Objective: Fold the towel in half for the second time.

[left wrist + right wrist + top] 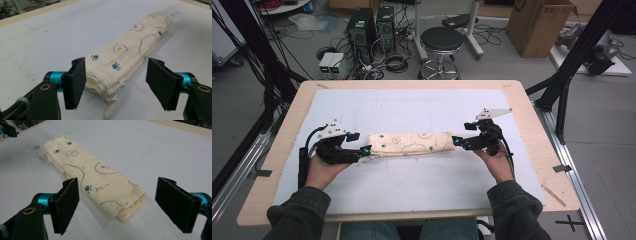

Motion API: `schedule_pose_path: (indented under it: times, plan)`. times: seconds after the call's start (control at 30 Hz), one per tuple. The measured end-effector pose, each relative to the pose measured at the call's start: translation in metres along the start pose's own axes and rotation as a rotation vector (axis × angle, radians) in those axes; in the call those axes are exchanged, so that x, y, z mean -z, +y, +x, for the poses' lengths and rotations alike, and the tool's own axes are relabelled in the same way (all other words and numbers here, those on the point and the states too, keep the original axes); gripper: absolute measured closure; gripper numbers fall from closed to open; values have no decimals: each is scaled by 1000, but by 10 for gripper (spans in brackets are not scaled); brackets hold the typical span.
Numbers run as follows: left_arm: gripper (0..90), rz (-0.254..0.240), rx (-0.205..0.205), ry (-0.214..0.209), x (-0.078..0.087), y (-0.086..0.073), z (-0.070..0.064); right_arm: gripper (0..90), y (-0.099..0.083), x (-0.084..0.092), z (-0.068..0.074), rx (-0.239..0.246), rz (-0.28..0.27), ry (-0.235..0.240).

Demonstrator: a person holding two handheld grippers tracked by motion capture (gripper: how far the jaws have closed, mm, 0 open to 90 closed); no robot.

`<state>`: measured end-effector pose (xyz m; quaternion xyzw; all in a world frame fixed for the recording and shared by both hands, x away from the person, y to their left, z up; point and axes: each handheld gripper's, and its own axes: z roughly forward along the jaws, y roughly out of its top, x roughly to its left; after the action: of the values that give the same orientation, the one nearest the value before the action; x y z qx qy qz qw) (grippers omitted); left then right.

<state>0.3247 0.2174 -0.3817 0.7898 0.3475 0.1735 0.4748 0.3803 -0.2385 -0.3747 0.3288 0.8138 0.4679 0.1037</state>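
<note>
A cream cloth [412, 144] printed with paw marks and fried eggs lies folded into a long narrow strip across the white mat [412, 107]. My left gripper [366, 150] is at the strip's left end, my right gripper [457, 141] at its right end. In the left gripper view the left gripper [116, 68] stands open, with the cloth's [125, 50] near end and its label lying between the jaws; the left pad is close beside the fold, the right pad apart. The right gripper [117, 185] is open too, the cloth's [97, 182] folded end lying between its jaws without contact.
The mat covers most of a wooden table [412, 84]. On the floor beyond the table stand a black stool [442, 40], computer towers [362, 30] with cables and a cardboard box [539, 25]. Black frame posts [582, 50] rise at the right.
</note>
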Motion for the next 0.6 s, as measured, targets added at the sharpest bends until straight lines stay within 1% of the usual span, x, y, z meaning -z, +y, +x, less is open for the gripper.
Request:
schedule_pose_path:
  times: [0.2, 0.3, 0.4, 0.43, 0.57, 0.6]
  plan:
    - [309, -2, -5, -11, 4, -3, -4, 165, -11, 7, 1, -6, -13, -4]
    - [305, -8, -2, -6, 6, -6, -6, 159, -14, 11, 2, -5, -20, -7]
    - [294, -14, 0, -2, 8, -8, -8, 137, -18, 15, 3, -15, -32, -11]
    - [293, -15, 2, -4, 9, -9, -9, 125, -19, 17, 4, -25, -34, -10]
    - [283, -17, 12, -11, 13, -13, -12, 124, -25, 23, 7, -14, -42, -17]
    - [281, -15, 6, -16, 14, -14, -12, 124, -26, 24, 8, -10, -41, -15]
